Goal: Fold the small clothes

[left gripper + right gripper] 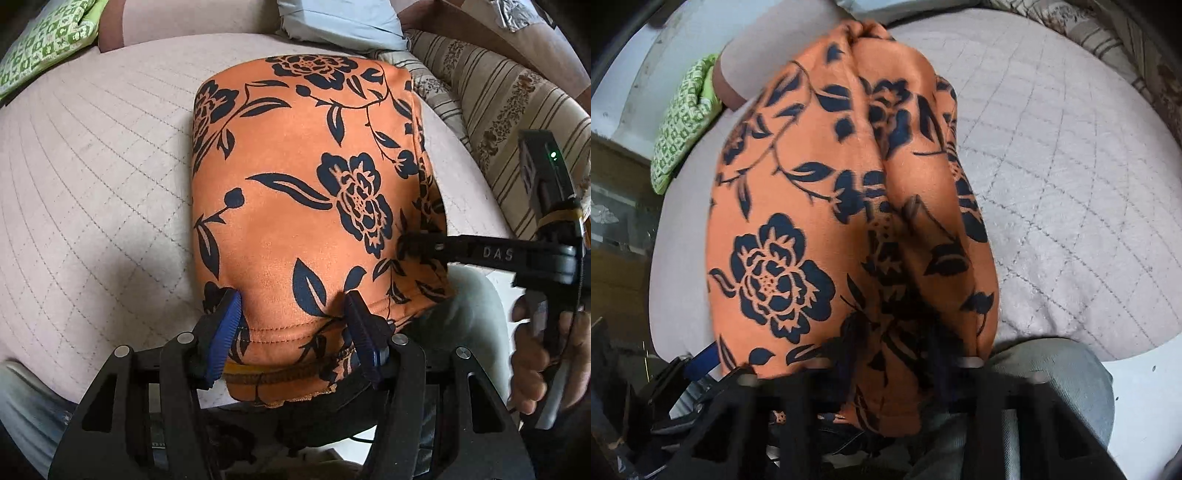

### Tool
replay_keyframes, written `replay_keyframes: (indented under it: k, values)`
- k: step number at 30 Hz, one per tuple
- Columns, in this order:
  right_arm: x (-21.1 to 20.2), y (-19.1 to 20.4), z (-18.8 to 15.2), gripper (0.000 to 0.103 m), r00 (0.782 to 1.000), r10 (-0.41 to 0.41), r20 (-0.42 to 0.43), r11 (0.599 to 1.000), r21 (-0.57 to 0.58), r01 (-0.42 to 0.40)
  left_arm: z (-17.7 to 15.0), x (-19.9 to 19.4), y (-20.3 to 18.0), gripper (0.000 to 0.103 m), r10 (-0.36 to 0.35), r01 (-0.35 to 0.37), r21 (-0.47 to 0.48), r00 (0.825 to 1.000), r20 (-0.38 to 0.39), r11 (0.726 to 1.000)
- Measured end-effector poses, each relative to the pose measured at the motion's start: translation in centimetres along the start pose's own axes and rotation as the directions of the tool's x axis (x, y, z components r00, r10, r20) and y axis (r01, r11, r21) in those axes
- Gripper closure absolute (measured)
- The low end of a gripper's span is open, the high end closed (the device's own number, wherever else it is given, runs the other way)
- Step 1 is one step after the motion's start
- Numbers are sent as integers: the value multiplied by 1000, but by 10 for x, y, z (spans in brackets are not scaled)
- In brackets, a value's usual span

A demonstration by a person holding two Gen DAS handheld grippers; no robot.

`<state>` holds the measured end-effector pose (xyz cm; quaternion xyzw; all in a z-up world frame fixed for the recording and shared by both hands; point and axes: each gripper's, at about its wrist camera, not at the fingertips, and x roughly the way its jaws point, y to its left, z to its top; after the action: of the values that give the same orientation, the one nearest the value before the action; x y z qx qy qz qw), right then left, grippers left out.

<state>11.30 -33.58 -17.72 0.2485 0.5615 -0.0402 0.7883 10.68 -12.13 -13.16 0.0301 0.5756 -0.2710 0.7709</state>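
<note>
Quilted pale pink bedding [92, 177] is carrying everything I am working on; orange garment [303, 192] with a dark floral print is lying on it, already doubled over, its stitched hem and waistband hanging off the near edge towards me; green patterned cloth [40, 48] and a striped cushion [498, 110] are sitting well apart at the far corners. I am judging the fabric light, soft and limp, slightly slick, so it will sag and slide unless pinched through all layers at a hem or corner; the seamed near edge looks like the best hold. My left gripper [291, 332] is standing half wide, blue pads either side of the hem, not pressing on it. My right gripper [404, 243] is reaching in from the side, tips nearly closed at the garment's right edge; its own view is blurred, fabric bunching over the jaws, so I am reading it as pinching that edge.
</note>
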Motion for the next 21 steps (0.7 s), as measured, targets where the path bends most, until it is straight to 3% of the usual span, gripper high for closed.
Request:
replay_keyframes:
  k: [2, 6, 9, 11, 12, 14, 17, 18, 20, 21]
  values:
    - [-22, 3, 0, 98, 998, 44, 38, 999, -2, -44, 2, -9, -2, 46, -9, 9, 7, 1000, 7, 1000]
    - [-86, 5, -8, 98, 985, 49, 165, 998, -41, -43, 1, -18, -6, 46, -60, 60, 8, 998, 33, 998]
    - [-70, -7, -1, 98, 991, 18, 136, 1000, -23, -15, 3, 1, -7, 46, -32, 32, -1, 999, -6, 999]
    - [-29, -20, 5, 98, 999, -13, 36, 1000, 22, 12, 4, 10, -7, 46, -13, 13, -3, 1000, -24, 1000]
    - [-12, -26, 6, 98, 1000, 10, -9, 999, 40, -9, 4, 9, -7, 46, -8, 8, 1, 1000, -28, 1000]
    - [-18, -26, 10, 98, 998, 55, 10, 996, 68, -56, 5, -3, -4, 46, -45, 45, 0, 999, -18, 999]
    - [-53, -24, 11, 94, 989, 122, 81, 992, 14, -124, 9, -23, 12, 46, -98, 99, -40, 995, 32, 994]
    - [-65, -25, 10, 88, 987, 121, 109, 993, -10, -121, 12, -25, 18, 46, -107, 109, -60, 994, 40, 992]
    - [-84, -23, 8, 62, 976, 144, 161, 989, -53, -137, 23, -25, 34, 45, -109, 116, -130, 992, 58, 985]
    - [-89, -24, 8, 43, 966, 168, 197, 985, -63, -158, 27, -24, 40, 45, -105, 113, -153, 993, 60, 982]
